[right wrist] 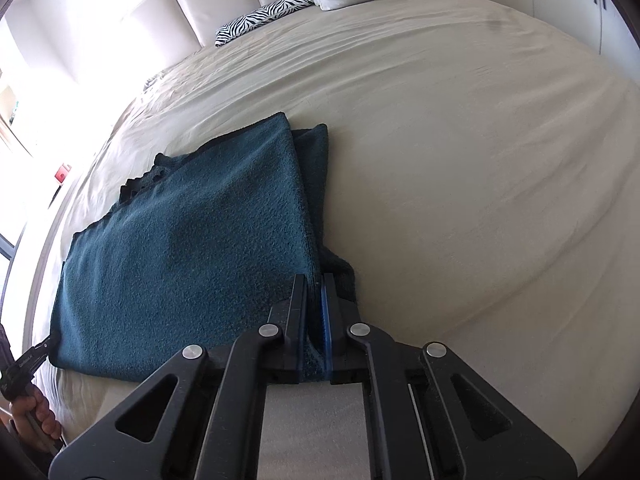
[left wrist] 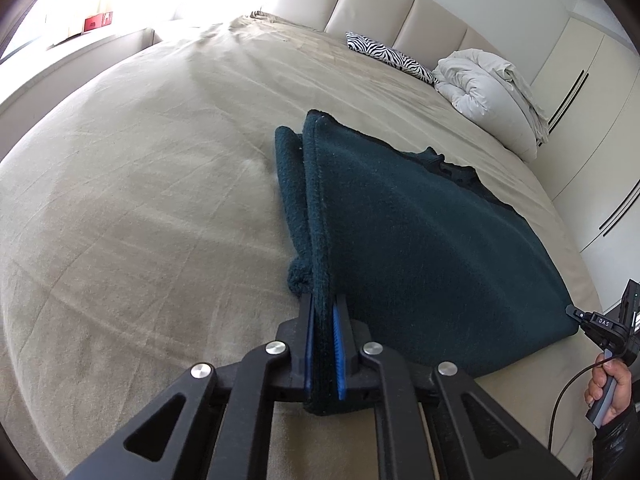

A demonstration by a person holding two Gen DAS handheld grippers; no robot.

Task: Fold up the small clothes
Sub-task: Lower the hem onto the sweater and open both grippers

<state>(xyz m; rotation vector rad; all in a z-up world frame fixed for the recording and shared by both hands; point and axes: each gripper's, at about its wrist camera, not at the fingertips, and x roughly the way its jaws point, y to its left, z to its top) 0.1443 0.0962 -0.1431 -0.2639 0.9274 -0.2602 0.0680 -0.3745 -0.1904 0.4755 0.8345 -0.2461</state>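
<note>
A dark teal fleece garment (left wrist: pixel 420 248) lies folded on the beige bed sheet (left wrist: pixel 140 200). My left gripper (left wrist: pixel 323 300) is shut on the garment's near left corner, the cloth pinched between its blue pads. In the right wrist view the same garment (right wrist: pixel 192 264) spreads to the left, and my right gripper (right wrist: pixel 316 280) is shut on its near right corner. The right gripper (left wrist: pixel 570 312) also shows at the right edge of the left wrist view, clamped on the cloth's corner. The left gripper (right wrist: pixel 50 340) appears at the left edge of the right wrist view.
A zebra-print cushion (left wrist: pixel 392 58) and a bundled white duvet (left wrist: pixel 488 84) lie by the padded headboard (left wrist: pixel 400 8). White wardrobe doors (left wrist: pixel 592 120) stand beside the bed. A person's hand (left wrist: pixel 612 384) holds the right gripper's handle. Bright window at the far left.
</note>
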